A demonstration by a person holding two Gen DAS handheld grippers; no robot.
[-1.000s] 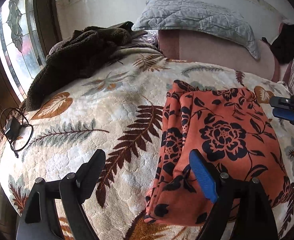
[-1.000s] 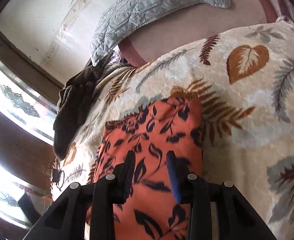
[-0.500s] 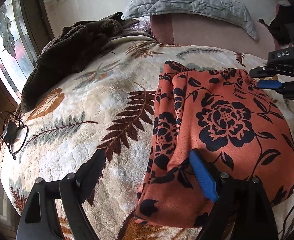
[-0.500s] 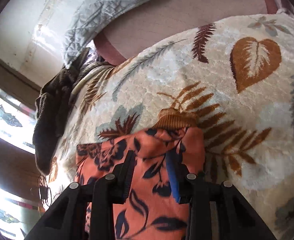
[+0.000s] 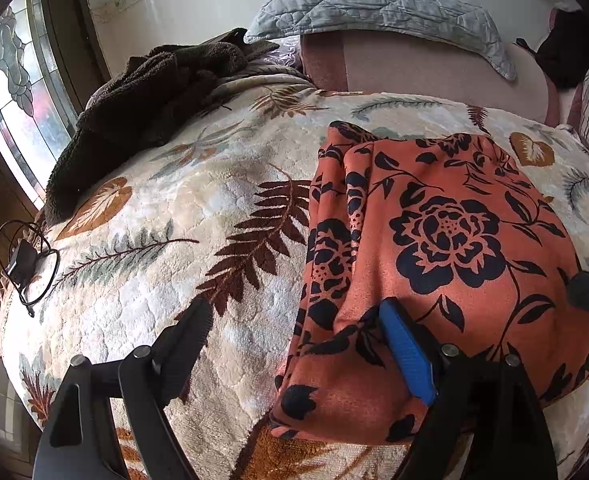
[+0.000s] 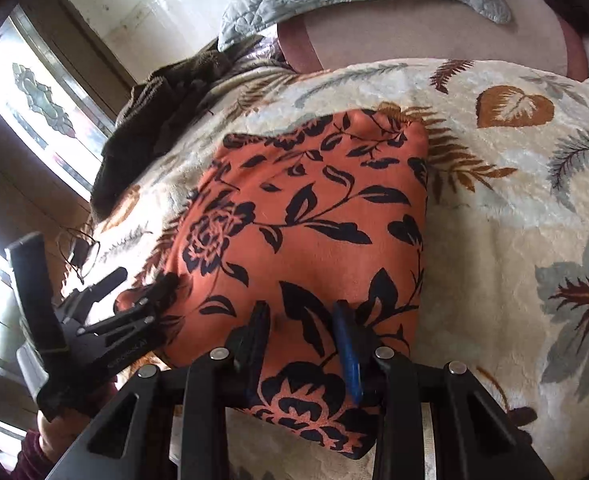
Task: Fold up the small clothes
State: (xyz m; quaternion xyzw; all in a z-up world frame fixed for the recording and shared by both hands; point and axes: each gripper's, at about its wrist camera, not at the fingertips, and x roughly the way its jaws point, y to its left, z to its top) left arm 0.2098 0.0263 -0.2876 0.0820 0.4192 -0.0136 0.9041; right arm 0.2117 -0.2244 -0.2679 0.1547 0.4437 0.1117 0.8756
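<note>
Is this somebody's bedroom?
Most likely a bedroom. A plush leaf-print blanket covers what looks like a bed, a quilted grey pillow leans at the head, and a stained-glass window sits beside it. An orange floral garment lies on top.

One orange flowered cloth (image 5: 434, 240) lies on one leaf-patterned blanket (image 5: 214, 216). One brown fleece (image 5: 142, 104) sits at the far left, one grey quilted pillow (image 5: 378, 4) at the far side, one black cable (image 5: 26, 264) at the left edge. Two grippers: left gripper (image 5: 294, 344), right gripper (image 6: 300, 328).
</note>
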